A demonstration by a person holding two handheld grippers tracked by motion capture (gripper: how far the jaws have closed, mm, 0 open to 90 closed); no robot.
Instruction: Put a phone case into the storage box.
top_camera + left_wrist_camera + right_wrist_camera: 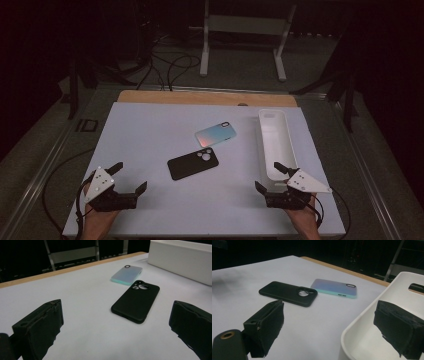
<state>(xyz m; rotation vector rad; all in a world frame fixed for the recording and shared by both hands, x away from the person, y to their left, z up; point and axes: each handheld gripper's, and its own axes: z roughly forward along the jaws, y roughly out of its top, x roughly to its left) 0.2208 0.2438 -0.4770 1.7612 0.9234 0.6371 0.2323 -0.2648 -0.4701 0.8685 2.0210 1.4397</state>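
Black phone case [193,164]: matte, flat, back up, round camera cutout, beside iridescent phone case [215,134]. Left gripper [131,177], right gripper [267,176]: jaws spread, empty.

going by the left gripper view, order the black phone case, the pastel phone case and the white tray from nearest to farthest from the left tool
From the left tool:
1. black phone case, lying flat just ahead, slightly right.
2. pastel phone case, directly behind the black one, toward the table's far edge.
3. white tray, farthest, at the far right.
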